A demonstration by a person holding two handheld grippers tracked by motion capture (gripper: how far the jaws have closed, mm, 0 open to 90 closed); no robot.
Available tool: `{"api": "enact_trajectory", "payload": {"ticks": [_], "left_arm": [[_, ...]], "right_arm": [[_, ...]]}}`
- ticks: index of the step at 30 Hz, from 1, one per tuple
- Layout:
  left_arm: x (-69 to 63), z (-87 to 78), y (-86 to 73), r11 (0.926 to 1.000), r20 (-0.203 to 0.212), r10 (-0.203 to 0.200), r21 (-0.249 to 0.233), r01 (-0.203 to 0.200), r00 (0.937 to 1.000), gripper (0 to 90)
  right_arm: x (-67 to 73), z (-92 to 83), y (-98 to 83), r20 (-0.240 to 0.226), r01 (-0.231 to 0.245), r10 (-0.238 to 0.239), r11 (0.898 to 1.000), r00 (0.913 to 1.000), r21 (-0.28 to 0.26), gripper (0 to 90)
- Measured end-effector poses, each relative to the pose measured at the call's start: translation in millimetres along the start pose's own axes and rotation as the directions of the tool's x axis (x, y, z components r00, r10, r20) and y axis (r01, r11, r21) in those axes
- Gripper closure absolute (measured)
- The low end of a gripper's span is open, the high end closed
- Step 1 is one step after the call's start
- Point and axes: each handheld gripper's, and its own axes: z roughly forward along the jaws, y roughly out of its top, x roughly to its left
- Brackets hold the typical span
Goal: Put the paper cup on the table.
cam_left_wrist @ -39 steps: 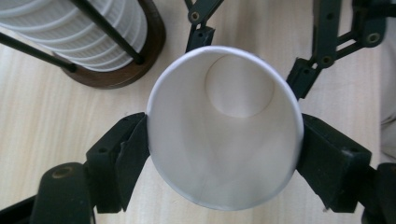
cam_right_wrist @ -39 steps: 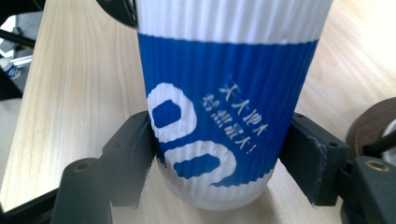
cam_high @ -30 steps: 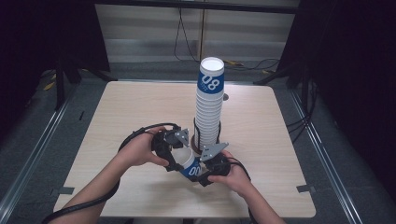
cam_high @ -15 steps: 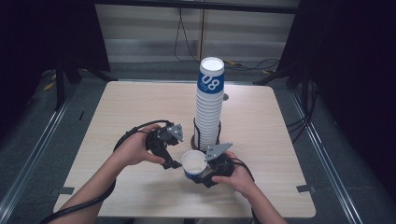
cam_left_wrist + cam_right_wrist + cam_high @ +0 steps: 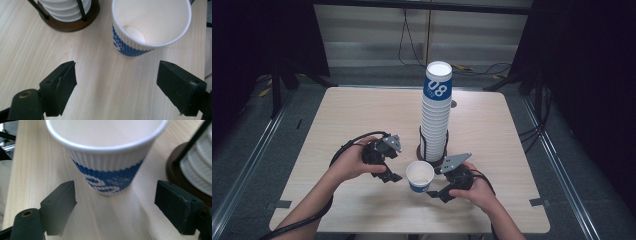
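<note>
Since the earlier frames the paper cup (image 5: 420,176) has gone from lying tipped between the two grippers to standing free on the table (image 5: 362,115), and both hands have drawn back from it. The right gripper (image 5: 443,189) has just been opening; its jaws now stand wide with the cup just ahead of them, untouched, in the right gripper view (image 5: 106,157). The left gripper (image 5: 388,170) is likewise open, gripping nothing, with the cup (image 5: 150,25) a little beyond its tips and toward its right jaw. The cup stands upright, long axis vertical, mouth up and narrow base on the wood, its blue band facing the right gripper. Just beyond the cup and both grippers stands a tall cup stack (image 5: 436,115), also upright, in a dark wooden holder (image 5: 422,149) with thin black posts. The table is pale wood grain. Farther off lie a grey floor, metal rails at either side, black drapes and trailing cables before a pale wall.
</note>
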Motion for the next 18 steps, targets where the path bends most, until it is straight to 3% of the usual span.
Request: {"api": "enact_trajectory", "payload": {"ticks": [5,18], "left_arm": [[2.1,2.7,-12.9,0.9993,0.001,-0.034,-0.016,0.034,0.9994,16.0],[3.5,13.5,-53.7,0.992,0.0,-0.111,-0.059,0.111,0.9938,16.5]], "right_arm": [[-3.1,-6.7,-7.1,0.007,-0.012,0.011,1.0,0.9999,0.019,15.4],[-13.4,-21.6,-21.0,0.041,-0.053,0.053,0.999,0.9978,0.007,15.4]]}}
